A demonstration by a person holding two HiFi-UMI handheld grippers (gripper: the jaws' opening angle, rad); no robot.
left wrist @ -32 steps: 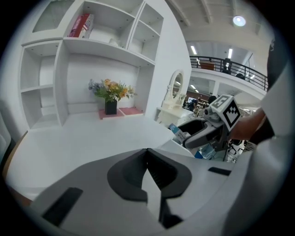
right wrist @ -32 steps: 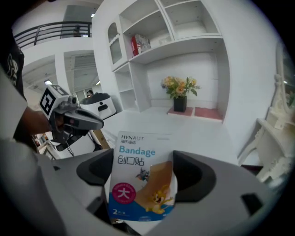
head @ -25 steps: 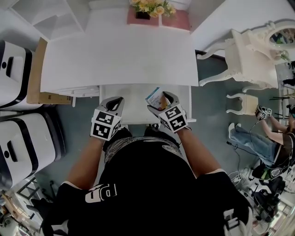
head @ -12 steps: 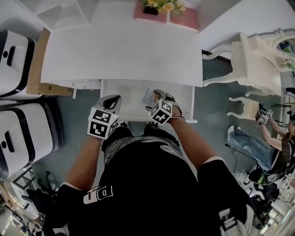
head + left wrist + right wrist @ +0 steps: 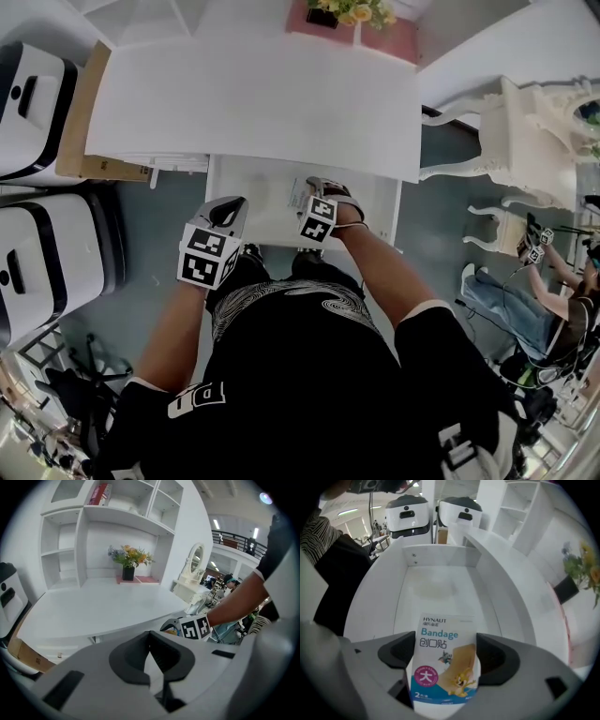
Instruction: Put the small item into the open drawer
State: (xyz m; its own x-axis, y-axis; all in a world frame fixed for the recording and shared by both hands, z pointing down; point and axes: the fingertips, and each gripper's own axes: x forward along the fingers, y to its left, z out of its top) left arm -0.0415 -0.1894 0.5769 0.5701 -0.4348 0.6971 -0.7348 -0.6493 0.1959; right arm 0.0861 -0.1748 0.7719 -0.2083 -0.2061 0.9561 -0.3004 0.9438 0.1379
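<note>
White "HYNAUT Bandage" packet [image 5: 440, 637] is pinched by the right gripper [image 5: 446, 656] over the open drawer [image 5: 436, 585]; the left gripper [image 5: 152, 663] has its fingers together, empty.

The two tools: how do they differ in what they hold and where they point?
The right tool grips a bandage packet; the left tool is shut on nothing. The right tool points down into the open drawer; the left tool points across the desk toward the shelves. Both carry marker cubes.

White & blue Bandage packet [image 5: 445, 660] w/ cartoon cat & mouse, held upright at bottom centre, just above white open drawer [image 5: 436, 590] filling mid-frame.
</note>
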